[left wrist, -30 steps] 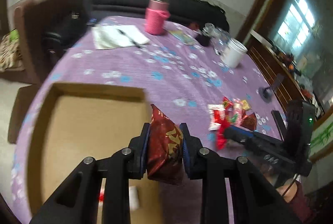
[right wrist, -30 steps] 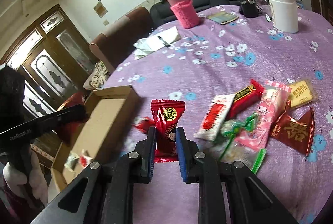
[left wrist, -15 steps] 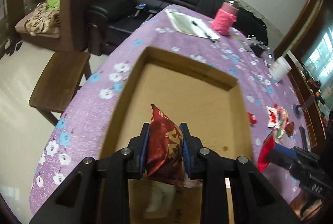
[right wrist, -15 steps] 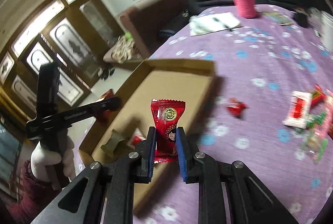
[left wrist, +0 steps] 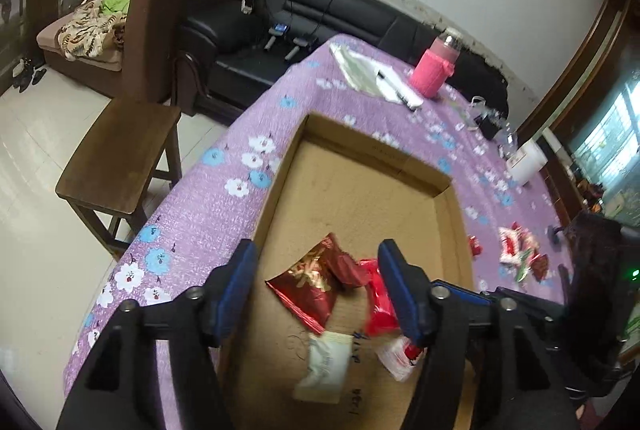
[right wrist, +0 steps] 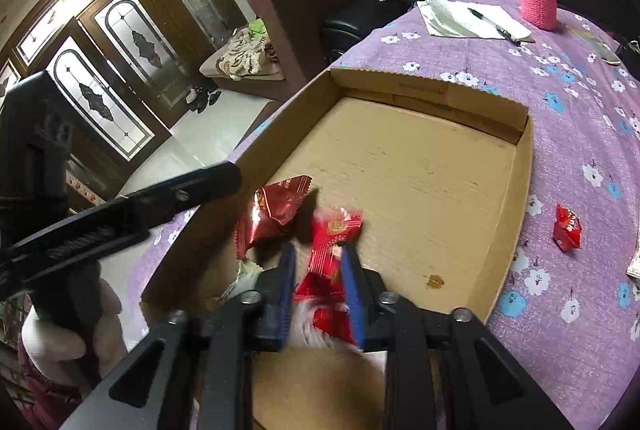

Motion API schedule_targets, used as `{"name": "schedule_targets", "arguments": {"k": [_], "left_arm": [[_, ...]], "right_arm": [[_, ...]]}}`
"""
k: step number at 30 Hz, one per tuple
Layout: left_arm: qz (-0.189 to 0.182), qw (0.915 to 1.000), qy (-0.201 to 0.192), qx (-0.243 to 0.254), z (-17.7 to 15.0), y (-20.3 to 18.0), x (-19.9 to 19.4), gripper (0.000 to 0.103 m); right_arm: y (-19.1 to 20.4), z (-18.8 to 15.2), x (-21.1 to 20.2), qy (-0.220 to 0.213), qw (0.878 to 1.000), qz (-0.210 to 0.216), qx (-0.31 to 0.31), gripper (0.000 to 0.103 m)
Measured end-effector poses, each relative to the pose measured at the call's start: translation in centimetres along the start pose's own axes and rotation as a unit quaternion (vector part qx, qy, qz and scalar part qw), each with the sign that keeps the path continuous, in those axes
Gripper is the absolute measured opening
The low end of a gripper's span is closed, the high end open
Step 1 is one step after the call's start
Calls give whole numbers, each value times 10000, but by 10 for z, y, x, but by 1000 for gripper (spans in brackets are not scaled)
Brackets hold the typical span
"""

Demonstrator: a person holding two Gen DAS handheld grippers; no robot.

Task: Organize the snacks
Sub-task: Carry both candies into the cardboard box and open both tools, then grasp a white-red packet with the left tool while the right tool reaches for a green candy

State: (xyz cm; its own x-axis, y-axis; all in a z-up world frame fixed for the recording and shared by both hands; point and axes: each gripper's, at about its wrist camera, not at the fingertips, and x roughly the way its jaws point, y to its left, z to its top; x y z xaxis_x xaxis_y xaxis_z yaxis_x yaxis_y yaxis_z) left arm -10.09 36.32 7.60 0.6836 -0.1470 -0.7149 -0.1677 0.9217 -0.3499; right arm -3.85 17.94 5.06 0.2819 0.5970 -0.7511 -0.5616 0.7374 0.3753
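A shallow cardboard box (left wrist: 400,166) (right wrist: 516,114) lies on the purple flowered table. My left gripper (left wrist: 316,270) is open over the box's near end; the dark red snack packet (left wrist: 316,280) (right wrist: 276,210) lies loose below it on the box floor. My right gripper (right wrist: 316,262) is partly open around a bright red candy packet (right wrist: 332,246), which looks blurred and also shows in the left wrist view (left wrist: 378,300). White packets (left wrist: 326,364) lie in the box's near end.
A small red candy (right wrist: 567,226) lies on the cloth right of the box, and a pile of snacks (left wrist: 520,258) further right. A pink bottle (left wrist: 434,70), papers with a pen (right wrist: 472,18) and a white jar (left wrist: 528,162) stand at the far side. A wooden stool (left wrist: 120,158) stands left.
My left gripper has opened and let the dark red packet drop into the box. My right gripper has moved over the box and its jaws have loosened around the red candy packet.
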Motion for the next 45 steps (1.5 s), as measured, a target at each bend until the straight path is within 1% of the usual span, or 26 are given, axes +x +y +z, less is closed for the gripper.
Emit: {"name": "schedule_targets", "arguments": {"k": [2,5,6,7,8,9,10,11,12,13,15,16,18,20,21,25,29,32,33,34,35,36,38,43,45], "left_arm": [[-102,9999,-61,-53,0,-5,-8,65],[-308,9995,-115,-22,-2,-18,-18,66],[-371,9992,-118,-2,-3,-24,-19,68],[-440,9990,-121,30,-4,-31,-21,69],[-514,9986,-122,78,-5,-39,-23,69],[-586,9981,-117,144,-6,-49,-24,71],[-647,9976,-106,220,-7,-58,-25,72],[-727,9968,-89,323,-9,-70,-25,73],[-791,9960,-73,405,-10,-80,-24,74],[-837,9953,-52,479,-12,-88,-23,74],[-940,9934,47,661,-16,-110,-16,74],[-993,9923,121,733,-18,-122,-10,74],[-1054,9909,260,797,-23,-137,-1,74],[-1130,9888,428,871,-28,-156,11,74],[-1143,9882,478,906,-29,-162,14,74],[-1124,9860,638,1058,-34,-191,29,74],[-1230,9840,807,1003,-30,-211,48,73],[-1244,9826,967,982,-25,-230,71,73],[-1288,9813,1021,1004,-24,-237,78,73],[-1322,9799,1079,1028,-22,-244,87,73],[-1340,9786,1156,1054,-21,-253,98,73],[-1359,9774,1210,1077,-20,-258,107,73],[-1379,9752,1298,1144,-20,-273,129,73],[-1188,9709,1474,1465,-24,-301,178,73],[-1139,9670,1616,1607,-28,-310,196,73]], "right_arm": [[-2,-5,-13,-133,9999,-65,-2,46],[-15,-15,-43,-406,9990,-164,85,47],[-26,-21,-59,-536,9981,-246,170,47],[-34,-25,-70,-632,9973,-306,225,48],[-44,-30,-82,-738,9960,-410,282,52],[-59,-39,-100,-900,9931,-656,356,58],[-68,-43,-111,-1006,9906,-836,395,62],[-84,-52,-129,-1184,9847,-1193,468,69],[-100,-58,-142,-1293,9793,-1461,539,73],[-115,-64,-152,-1339,9743,-1694,648,73],[-145,-73,-168,-1262,9682,-1934,962,72],[-168,-80,-177,-1248,9654,-1913,1257,72],[-195,-87,-189,-1302,9603,-1888,1587,72],[-213,-90,-192,-1324,9575,-1900,1718,72],[-220,-88,-190,-1304,9581,-1872,1733,72],[-235,-85,-170,-1140,9643,-1706,1677,72],[-237,-76,-148,-1015,9701,-1582,1538,72],[-235,-74,-134,-905,9732,-1599,1386,72],[-234,-74,-128,-829,9760,-1530,1313,64],[-232,-76,-126,-770,9769,-1528,1280,50],[-231,-80,-124,-662,9780,-1542,1240,40],[-230,-82,-125,-683,9778,-1556,1227,40],[-231,-88,-130,-684,9773,-1524,1306,35],[-244,-105,-147,-823,9736,-1366,1634,35],[-248,-109,-154,-917,9716,-1363,1705,35]]}}
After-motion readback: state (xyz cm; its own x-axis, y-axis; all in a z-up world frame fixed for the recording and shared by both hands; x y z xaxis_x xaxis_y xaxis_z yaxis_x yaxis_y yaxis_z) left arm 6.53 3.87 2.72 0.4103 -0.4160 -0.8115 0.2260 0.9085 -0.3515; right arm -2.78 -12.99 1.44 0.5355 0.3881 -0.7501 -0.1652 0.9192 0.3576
